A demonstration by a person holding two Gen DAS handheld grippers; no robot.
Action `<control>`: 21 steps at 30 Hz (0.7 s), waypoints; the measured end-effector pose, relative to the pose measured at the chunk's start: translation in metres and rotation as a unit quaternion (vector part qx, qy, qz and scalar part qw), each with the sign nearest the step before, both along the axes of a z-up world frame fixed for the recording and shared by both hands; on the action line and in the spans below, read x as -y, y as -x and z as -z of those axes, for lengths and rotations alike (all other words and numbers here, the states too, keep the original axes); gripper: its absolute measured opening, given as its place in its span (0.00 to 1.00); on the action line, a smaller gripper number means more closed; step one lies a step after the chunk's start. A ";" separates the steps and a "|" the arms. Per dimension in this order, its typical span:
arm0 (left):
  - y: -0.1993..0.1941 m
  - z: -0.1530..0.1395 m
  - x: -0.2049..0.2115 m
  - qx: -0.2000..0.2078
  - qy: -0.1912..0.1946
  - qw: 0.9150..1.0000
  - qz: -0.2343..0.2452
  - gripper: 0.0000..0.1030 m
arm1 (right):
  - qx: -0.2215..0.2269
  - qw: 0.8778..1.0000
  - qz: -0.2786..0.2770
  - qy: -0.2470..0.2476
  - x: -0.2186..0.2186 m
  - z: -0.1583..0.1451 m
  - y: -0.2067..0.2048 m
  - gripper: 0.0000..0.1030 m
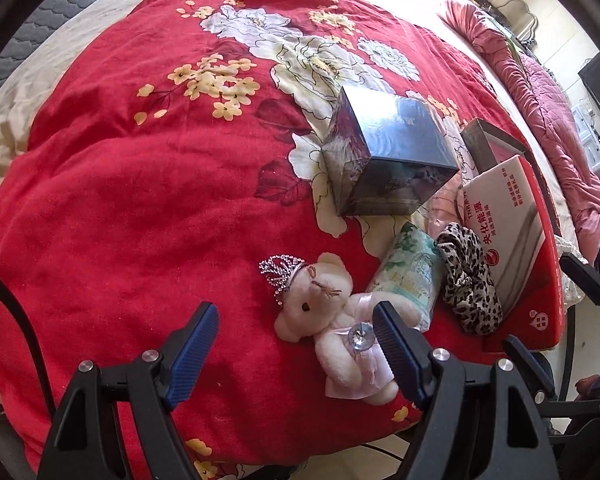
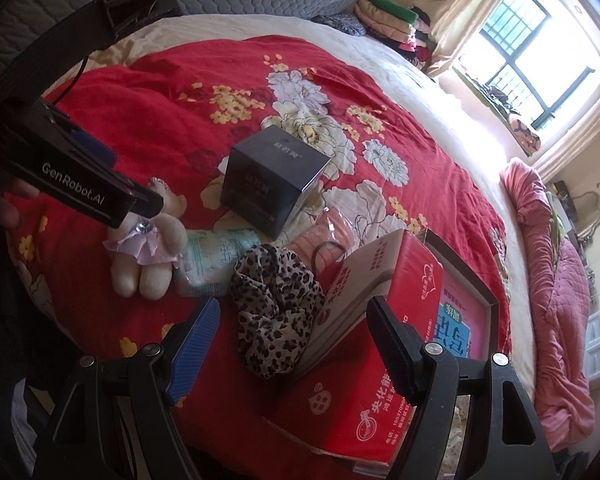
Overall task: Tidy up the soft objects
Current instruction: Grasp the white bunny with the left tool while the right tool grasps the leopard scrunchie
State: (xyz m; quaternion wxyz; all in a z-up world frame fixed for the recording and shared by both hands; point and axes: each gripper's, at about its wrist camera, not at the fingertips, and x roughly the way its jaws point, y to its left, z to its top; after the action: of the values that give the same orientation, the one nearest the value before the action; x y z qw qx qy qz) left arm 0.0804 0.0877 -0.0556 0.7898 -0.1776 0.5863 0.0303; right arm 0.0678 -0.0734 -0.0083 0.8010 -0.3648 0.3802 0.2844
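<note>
A cream teddy bear (image 1: pixel 324 312) with a silver tiara and pink skirt lies on the red floral blanket (image 1: pixel 140 200). My left gripper (image 1: pixel 296 308) hangs open just above it, one blue pad (image 1: pixel 392 340) over the bear's body, not pressing. To the bear's right lie a green-white tissue pack (image 1: pixel 410 276) and a leopard-print cloth (image 1: pixel 470 280). In the right wrist view my right gripper (image 2: pixel 294 308) stands open over the leopard-print cloth (image 2: pixel 276 304), which leans on a red and white box (image 2: pixel 380 360). A pink striped cloth (image 2: pixel 328 236) lies behind it. The bear (image 2: pixel 148 248) sits under the left gripper (image 2: pixel 148 204).
A dark cube box (image 1: pixel 388 152) stands behind the soft things. A framed pink book (image 2: pixel 460 320) lies beyond the red box. A pink quilt (image 2: pixel 552 280) is bunched along the bed's right side. Folded clothes (image 2: pixel 392 24) are stacked at the far corner, and the bed edge is close below.
</note>
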 end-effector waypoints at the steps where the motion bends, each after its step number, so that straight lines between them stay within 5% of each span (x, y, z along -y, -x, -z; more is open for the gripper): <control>1: -0.001 0.002 0.000 -0.001 0.003 1.000 0.000 0.76 | 0.003 1.000 -0.003 0.006 -0.001 0.003 0.001 0.75; 11: -0.004 0.012 0.001 -0.006 0.023 1.000 -0.010 0.76 | 0.063 0.994 -0.045 0.079 -0.018 0.037 0.023 0.75; 21: -0.007 0.021 -0.002 -0.008 0.039 0.999 -0.019 0.76 | 0.073 0.991 -0.044 0.107 -0.023 0.062 0.018 0.75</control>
State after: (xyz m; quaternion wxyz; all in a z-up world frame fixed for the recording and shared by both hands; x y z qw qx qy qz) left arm 0.0879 0.0892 -0.0762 0.7767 -0.2188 0.5902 0.0238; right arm 0.0495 -0.0504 -0.0705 0.7699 -0.4843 0.3322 0.2497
